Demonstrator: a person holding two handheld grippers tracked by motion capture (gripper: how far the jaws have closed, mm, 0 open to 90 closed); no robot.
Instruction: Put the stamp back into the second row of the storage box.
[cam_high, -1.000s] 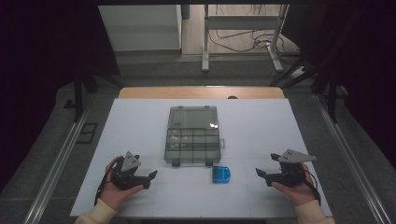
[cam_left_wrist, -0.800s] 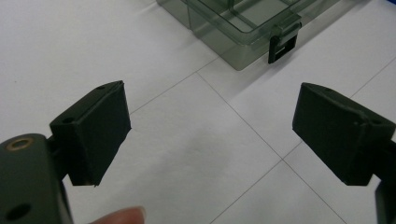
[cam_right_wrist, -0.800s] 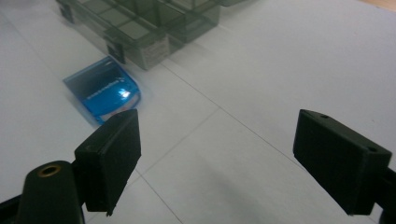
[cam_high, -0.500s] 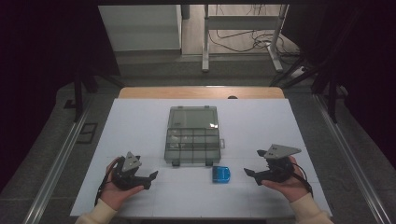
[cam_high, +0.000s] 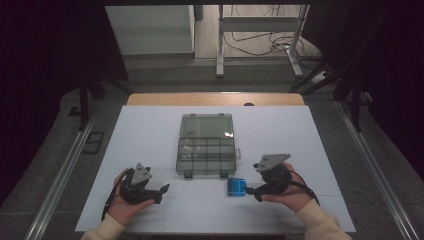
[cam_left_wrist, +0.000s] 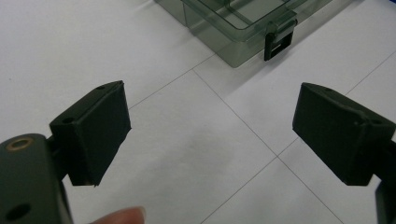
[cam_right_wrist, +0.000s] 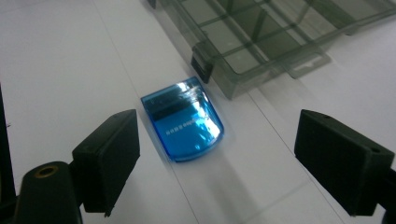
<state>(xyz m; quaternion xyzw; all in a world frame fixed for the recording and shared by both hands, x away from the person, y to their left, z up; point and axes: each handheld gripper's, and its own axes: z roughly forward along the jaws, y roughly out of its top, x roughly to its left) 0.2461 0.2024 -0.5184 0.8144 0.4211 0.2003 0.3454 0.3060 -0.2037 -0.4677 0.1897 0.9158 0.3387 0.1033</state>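
Bench (cam_high: 150, 130): one, white. Organiser box (cam_high: 207, 145), one, mid-bench, lid open, likely awaiting contents. Two grippers near front edge: left gripper (cam_left_wrist: 210, 135) fingers wide, idle; right gripper (cam_right_wrist: 219, 158) fingers wide, aimed at one blue case (cam_right_wrist: 184, 119) just beside box's front corner, presumably for pickup.

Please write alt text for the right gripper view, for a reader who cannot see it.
A small blue translucent case lies on a white table, apart from and just beyond the open right tongs. Behind it sits a smoky clear compartment box.
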